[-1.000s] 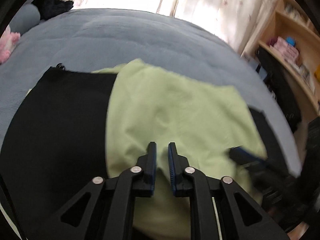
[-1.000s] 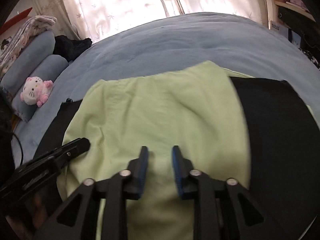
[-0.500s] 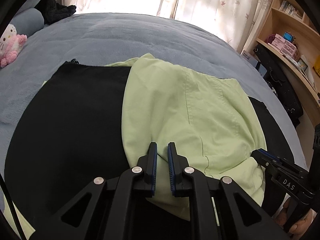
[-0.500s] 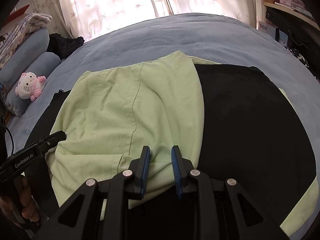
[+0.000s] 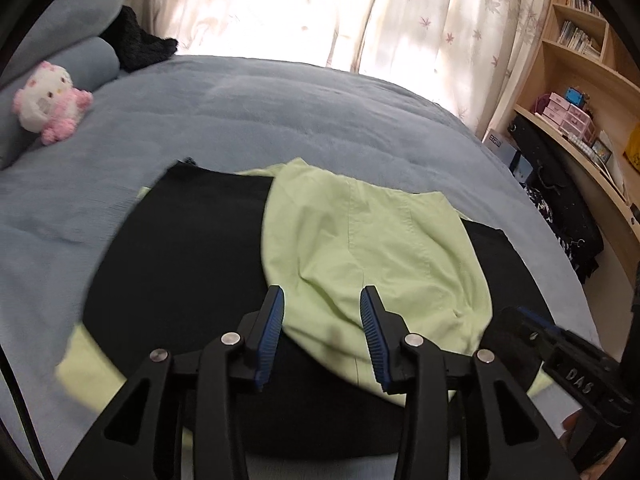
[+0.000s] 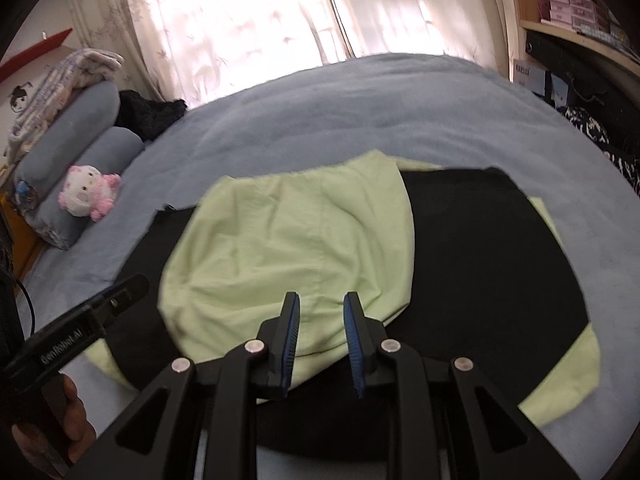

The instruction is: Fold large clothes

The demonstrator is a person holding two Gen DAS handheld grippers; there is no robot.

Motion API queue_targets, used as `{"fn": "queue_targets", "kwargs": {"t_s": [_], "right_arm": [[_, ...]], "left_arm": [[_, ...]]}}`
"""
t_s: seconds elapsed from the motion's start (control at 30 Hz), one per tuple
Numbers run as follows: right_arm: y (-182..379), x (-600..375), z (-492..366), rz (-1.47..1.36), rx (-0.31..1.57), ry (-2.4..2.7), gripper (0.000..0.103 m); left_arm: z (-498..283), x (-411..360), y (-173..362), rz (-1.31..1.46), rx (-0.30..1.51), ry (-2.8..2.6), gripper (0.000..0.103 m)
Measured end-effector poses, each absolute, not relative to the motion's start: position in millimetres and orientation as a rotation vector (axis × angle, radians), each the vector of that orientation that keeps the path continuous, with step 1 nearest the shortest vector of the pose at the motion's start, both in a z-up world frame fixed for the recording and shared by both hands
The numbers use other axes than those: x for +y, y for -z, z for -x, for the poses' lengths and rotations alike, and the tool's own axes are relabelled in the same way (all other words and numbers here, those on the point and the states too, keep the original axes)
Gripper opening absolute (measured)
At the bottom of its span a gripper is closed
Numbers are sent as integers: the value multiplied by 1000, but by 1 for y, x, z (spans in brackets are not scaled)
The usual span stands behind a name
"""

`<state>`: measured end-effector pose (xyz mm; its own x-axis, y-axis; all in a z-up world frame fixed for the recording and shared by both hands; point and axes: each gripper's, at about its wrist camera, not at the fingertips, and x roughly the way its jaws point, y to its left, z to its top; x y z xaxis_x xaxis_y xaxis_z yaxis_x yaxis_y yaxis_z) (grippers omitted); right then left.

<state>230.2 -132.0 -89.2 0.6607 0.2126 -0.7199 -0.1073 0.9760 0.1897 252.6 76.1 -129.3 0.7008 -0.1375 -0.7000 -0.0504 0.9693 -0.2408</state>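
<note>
1. Pale-green and black garment (image 5: 372, 248) spread flat on the blue-grey bed cover (image 5: 280, 120), near the front edge; green panel (image 6: 288, 248) folded over the middle, black fabric (image 6: 488, 264) showing on either side, thin green strips at the outer lower corners.
2. Left gripper (image 5: 322, 308) held just over the near hem of the green panel, blue-padded fingers spread apart, nothing clamped between them.
3. Right gripper (image 6: 322, 312) likewise over the near edge of the green panel, fingers parted with a narrower gap, no cloth pinched.
4. Each gripper visible in the other's view: right one low right in the left wrist view, left one low left in the right wrist view, with a bare hand (image 6: 52, 428) below it.
5. Pink-and-white plush toy (image 5: 48, 102) against grey bolster pillows (image 6: 80, 148) at the far left of the bed.
6. Dark clothing heap (image 6: 150, 114) behind the pillows.
7. Floral sheer curtains (image 5: 320, 12) beyond the bed, backlit.
8. Wooden shelving (image 5: 580, 60) with small boxes on the right.
</note>
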Motion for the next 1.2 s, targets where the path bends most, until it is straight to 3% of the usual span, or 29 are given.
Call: {"fn": "queue_targets", "kwargs": {"t_s": [0.23,0.6,0.7,0.73,0.77,0.83,1.2], "right_arm": [[27,-126,-178,-131,731,-216,26],[-25,-119,-94,-72,685,-244,27],[-35,-117,-74,-52,681,-241,35],[-37,-117,-67,-46,678,-240,43],[-39,-117,-62,-40,676,-239,49],[-41,-114,-52,-28,665,-237,51],[12,-95,-64,25,811,-241,52]], "left_arm": [[-196,78,85,227,799,16,43],[-114,84,38,245,785,19,46],[-96,85,33,247,784,27,54],[-93,84,33,246,785,30,56],[-89,84,33,241,789,34,56],[-81,83,35,232,800,40,56],[-89,90,90,252,926,30,57]]}}
